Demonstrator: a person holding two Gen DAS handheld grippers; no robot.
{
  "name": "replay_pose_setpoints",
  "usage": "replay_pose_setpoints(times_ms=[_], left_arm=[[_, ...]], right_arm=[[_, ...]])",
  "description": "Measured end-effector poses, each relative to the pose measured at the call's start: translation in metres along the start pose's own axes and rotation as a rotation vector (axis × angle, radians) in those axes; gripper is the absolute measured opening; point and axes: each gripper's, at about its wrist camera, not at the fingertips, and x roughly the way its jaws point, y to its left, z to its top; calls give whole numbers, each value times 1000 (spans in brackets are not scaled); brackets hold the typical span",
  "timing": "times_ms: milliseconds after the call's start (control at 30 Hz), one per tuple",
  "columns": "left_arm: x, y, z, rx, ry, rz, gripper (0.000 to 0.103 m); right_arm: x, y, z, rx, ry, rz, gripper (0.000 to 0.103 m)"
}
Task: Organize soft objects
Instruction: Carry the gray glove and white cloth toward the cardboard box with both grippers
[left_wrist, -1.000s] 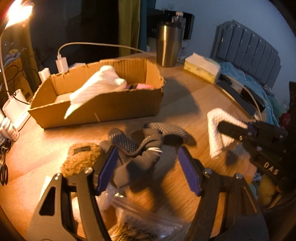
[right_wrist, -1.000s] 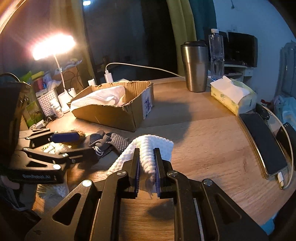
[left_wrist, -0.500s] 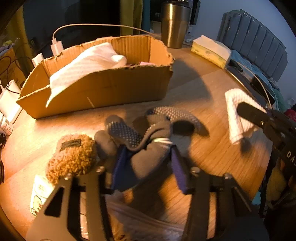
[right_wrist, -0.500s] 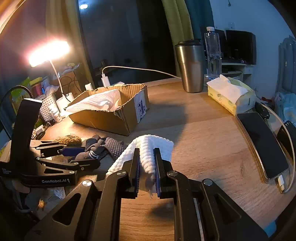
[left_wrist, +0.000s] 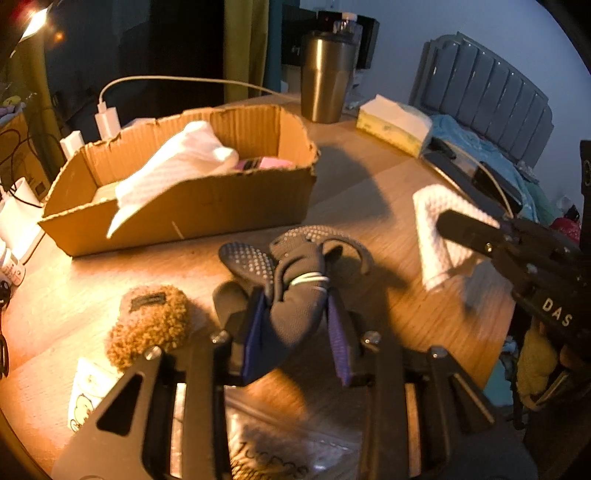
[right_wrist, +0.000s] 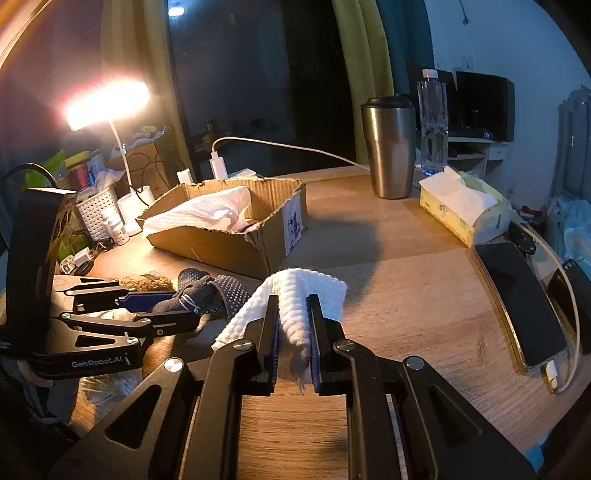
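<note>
Grey dotted gloves (left_wrist: 295, 291), bundled, sit pinched between the left gripper (left_wrist: 295, 332) fingers, which have just been closing onto them. Beyond those fingers stands the cardboard box (left_wrist: 192, 206) with a white cloth inside; a brown fuzzy pouch (left_wrist: 147, 325) lies just left. The right gripper (right_wrist: 291, 339) fingers are clamped tight on a white knitted towel (right_wrist: 306, 295) resting on the worktop (right_wrist: 406, 295).

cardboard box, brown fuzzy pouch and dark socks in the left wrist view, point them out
cardboard box (left_wrist: 207, 206), left wrist view, front wall
brown fuzzy pouch (left_wrist: 151, 328), left wrist view, curly top
dark socks (left_wrist: 299, 306), left wrist view, bunched middle
</note>
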Motion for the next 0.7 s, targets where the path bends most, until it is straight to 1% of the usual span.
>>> replay_pose_setpoints(times_ms=[267, 467, 700], left_arm=[[-23, 4, 0, -2, -61, -27, 34], [-38, 14, -2, -22, -95, -20, 34], [-63, 25, -1, -40, -162, -20, 34]], right_arm=[[-7, 18, 8, -34, -15, -6, 15], [-12, 32, 16, -63, -27, -9, 15], [-16, 50, 27, -100, -43, -12, 15]])
